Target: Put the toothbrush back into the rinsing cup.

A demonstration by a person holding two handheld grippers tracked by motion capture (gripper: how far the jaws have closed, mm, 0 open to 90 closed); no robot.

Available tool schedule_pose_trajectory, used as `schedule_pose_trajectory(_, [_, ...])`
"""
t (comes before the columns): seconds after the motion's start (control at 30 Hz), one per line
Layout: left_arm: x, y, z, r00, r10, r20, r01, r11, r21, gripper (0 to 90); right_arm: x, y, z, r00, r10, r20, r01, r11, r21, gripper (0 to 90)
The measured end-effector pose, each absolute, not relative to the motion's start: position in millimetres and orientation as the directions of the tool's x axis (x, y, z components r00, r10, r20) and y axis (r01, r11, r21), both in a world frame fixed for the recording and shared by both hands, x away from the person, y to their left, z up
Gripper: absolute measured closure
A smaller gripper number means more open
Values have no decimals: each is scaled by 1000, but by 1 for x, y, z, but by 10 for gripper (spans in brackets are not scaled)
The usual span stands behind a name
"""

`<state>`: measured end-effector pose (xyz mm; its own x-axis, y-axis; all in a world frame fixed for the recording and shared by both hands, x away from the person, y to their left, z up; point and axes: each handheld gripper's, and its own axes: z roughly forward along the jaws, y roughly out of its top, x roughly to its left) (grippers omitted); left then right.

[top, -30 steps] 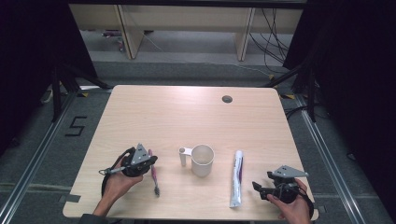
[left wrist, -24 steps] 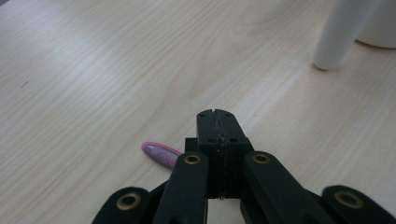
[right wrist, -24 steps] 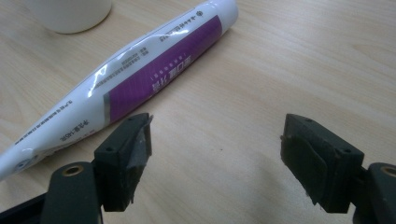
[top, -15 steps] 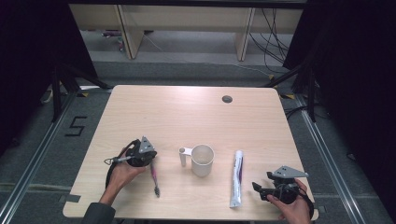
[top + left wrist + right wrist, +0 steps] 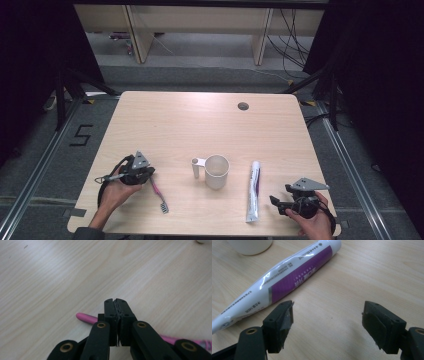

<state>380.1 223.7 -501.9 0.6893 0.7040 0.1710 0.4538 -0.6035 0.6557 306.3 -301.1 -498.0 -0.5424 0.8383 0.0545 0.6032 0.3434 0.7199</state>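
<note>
A pink toothbrush [image 5: 157, 192] lies on the table near the front left, its head [image 5: 164, 208] toward the front edge. My left gripper [image 5: 148, 174] hovers over the handle's far end, jaws shut with nothing between them. In the left gripper view the pink handle [image 5: 84, 317] passes under the shut left gripper [image 5: 116, 302]. A white mug [image 5: 217, 171] stands mid-table with its handle to the left. To its right lies a white and purple toothpaste tube [image 5: 254, 190]. Just right of the tube [image 5: 287, 280], my right gripper [image 5: 274, 201] [image 5: 328, 318] stands open and empty.
The pale wooden table [image 5: 200, 125] has a round cable hole [image 5: 243, 106] at its back right. The mug's base [image 5: 249, 246] shows at the top left of the right gripper view. Dark floor and shelving legs lie beyond the table.
My left hand and gripper have shifted a little to the left over the toothbrush handle. The right gripper, mug, tube and toothbrush have stayed put.
</note>
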Motion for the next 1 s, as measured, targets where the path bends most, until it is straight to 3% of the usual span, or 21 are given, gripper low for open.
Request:
schedule_pose_trajectory(0.4, [352,242,-501,715,675,185,451,-647,615,867,305,-300,-497,-541,839,57,604,341,721,261])
schedule_pose_trajectory(1.0, [292,248,-499,710,699,83,518,-598,611,859,304,-298,-495,-529,844,84,614,313,725,261])
